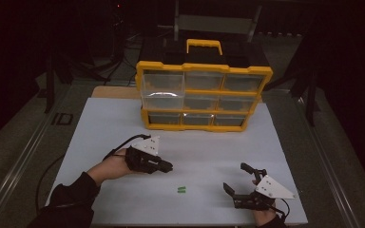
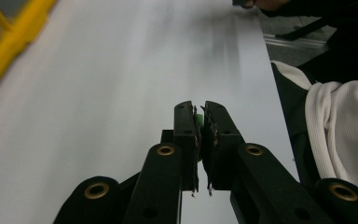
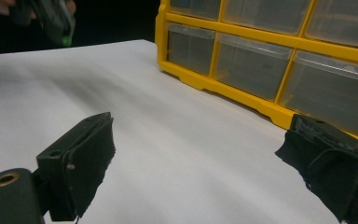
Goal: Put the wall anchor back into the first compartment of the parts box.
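Pinching what looks like a small green piece [image 2: 198, 122] between my left gripper [image 1: 166, 166]'s closed jaws above the white board [image 1: 123, 123], my right gripper [image 1: 240, 183] gaping wide, I risk dropping it short of the yellow drawer cabinet [image 1: 202, 97].

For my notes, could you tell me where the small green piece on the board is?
In the high view, the small green piece lies on the white board, near its front edge, between the left tool and the right tool.

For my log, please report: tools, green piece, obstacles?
Left tool shut on green piece. Right tool open, empty. Other green piece on white board. Path clear.
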Action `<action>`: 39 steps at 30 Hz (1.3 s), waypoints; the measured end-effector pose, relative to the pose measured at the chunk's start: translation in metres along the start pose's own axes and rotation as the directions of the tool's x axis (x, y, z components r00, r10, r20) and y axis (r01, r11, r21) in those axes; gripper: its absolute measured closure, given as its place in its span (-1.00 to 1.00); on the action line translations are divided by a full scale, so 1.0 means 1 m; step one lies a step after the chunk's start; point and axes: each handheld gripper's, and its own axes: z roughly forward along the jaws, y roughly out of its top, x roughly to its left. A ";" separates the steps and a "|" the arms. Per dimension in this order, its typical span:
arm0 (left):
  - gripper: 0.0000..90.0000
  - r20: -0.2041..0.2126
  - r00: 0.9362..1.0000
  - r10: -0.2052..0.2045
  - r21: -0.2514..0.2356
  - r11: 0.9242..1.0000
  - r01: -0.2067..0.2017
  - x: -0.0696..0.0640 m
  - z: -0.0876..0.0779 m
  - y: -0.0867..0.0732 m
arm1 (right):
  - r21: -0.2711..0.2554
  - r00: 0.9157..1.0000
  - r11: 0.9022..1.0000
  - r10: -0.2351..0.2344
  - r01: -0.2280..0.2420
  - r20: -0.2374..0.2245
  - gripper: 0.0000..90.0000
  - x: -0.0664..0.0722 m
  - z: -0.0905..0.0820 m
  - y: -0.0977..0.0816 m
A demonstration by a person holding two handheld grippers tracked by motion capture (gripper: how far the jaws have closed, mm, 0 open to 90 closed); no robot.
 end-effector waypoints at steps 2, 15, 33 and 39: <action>0.85 0.000 1.000 0.000 0.000 1.000 0.000 0.000 0.000 0.000 | 0.000 1.000 1.000 0.001 -0.001 0.000 -0.82 0.000 0.000 0.000; 0.85 -0.050 0.996 0.068 -0.004 0.998 -0.068 0.004 -0.060 0.043 | -0.002 1.000 1.000 -0.005 0.005 0.001 -0.82 0.000 0.000 0.000; 0.85 -0.125 0.986 0.108 -0.075 0.990 -0.118 0.018 -0.119 0.090 | 0.002 1.000 1.000 -0.007 0.007 -0.003 -0.82 0.000 0.001 -0.001; 0.85 -0.151 0.982 0.118 -0.105 0.985 -0.135 0.026 -0.133 0.110 | 0.002 1.000 1.000 -0.006 0.006 -0.004 -0.82 0.000 0.001 -0.001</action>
